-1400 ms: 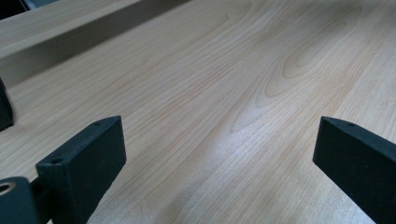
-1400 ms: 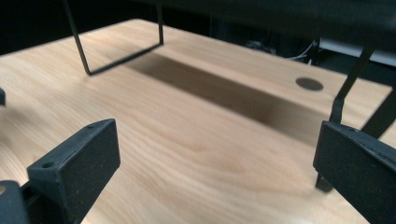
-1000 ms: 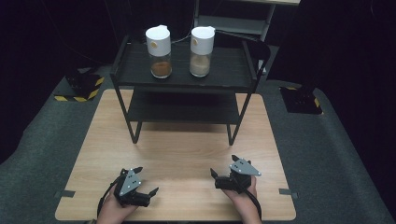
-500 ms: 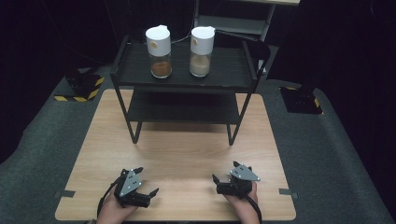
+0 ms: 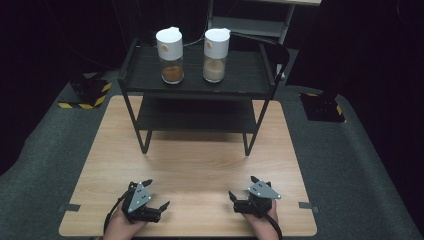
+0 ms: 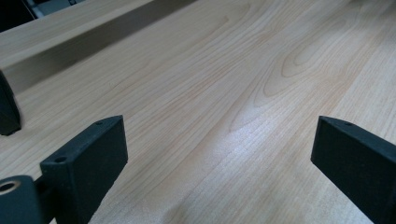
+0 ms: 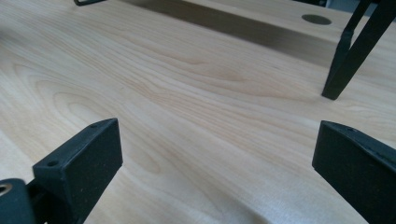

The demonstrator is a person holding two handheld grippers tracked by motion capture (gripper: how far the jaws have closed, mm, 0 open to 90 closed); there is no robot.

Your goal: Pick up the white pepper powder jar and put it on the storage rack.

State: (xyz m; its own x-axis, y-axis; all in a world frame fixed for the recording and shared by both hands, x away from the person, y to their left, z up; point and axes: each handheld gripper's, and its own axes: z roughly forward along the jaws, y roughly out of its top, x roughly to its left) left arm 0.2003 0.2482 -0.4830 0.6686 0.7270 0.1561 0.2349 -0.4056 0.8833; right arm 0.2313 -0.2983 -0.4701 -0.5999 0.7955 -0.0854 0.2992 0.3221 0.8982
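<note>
Resting low at the near edge of the wooden worktop (image 5: 200,165), the left gripper (image 5: 156,196) and the right gripper (image 5: 243,189) lie well apart, each in a hand. Both have their fingers (image 6: 88,158) wide with only bare wood between them, as each gripper view shows. Beyond them stands a black rack (image 5: 250,75), its feet on the worktop. On its top shelf two white-capped jars stand upright side by side: the brown jar (image 5: 170,49) to the left, the pale jar (image 5: 216,48) to the right, not touching.
</note>
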